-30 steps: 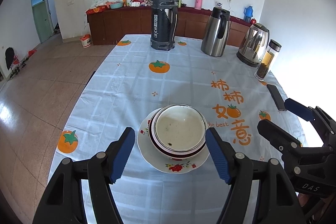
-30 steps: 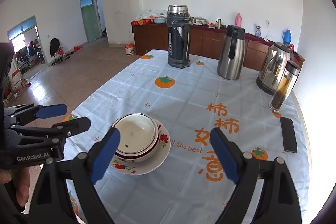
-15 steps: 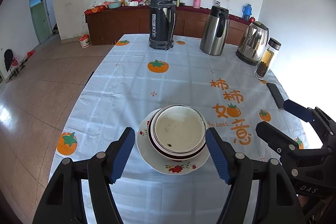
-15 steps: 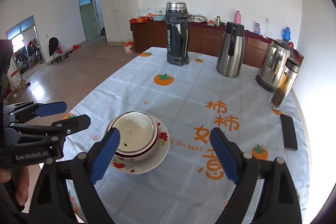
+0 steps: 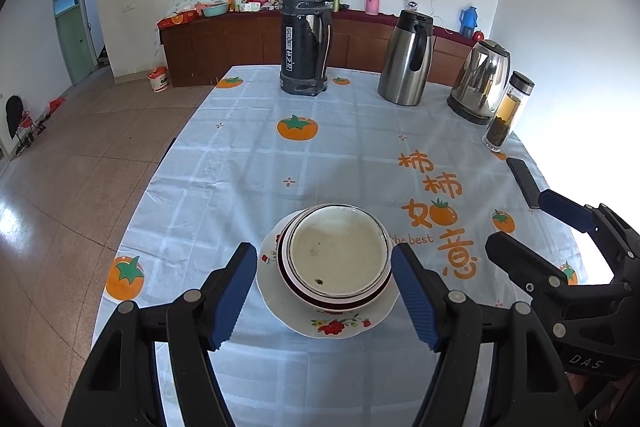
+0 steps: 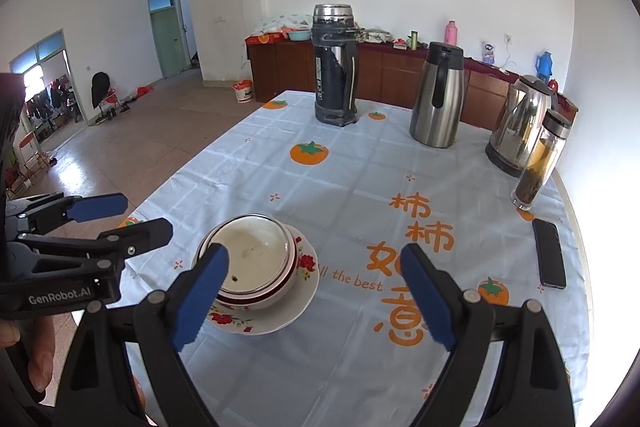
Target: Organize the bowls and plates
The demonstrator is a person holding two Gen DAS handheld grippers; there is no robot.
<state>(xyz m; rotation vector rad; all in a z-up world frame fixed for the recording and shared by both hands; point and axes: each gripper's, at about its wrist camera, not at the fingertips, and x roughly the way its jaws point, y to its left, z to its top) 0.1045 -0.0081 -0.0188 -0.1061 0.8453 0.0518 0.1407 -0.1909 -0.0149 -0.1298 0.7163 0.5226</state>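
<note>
A white bowl with a dark red rim [image 5: 338,255] sits nested in another bowl on a white plate with red flowers [image 5: 332,325] near the table's front. The stack also shows in the right wrist view, bowl [image 6: 250,259] on plate [image 6: 296,301]. My left gripper [image 5: 324,287] is open and empty, its blue pads on either side of the stack, held a little above and short of it. My right gripper [image 6: 314,291] is open and empty, to the right of the stack. It shows at the right edge of the left wrist view [image 5: 532,223].
On the persimmon-print tablecloth [image 5: 320,155] stand a black thermos [image 5: 306,35], a steel jug [image 5: 408,59], a steel kettle [image 5: 480,83] and a tea bottle [image 5: 508,111] at the back. A black phone [image 5: 524,183] lies at the right edge.
Both grippers have drawn back and risen slightly, so the bowl stack sits a little lower in both views. Nothing was taken hold of or moved.
</note>
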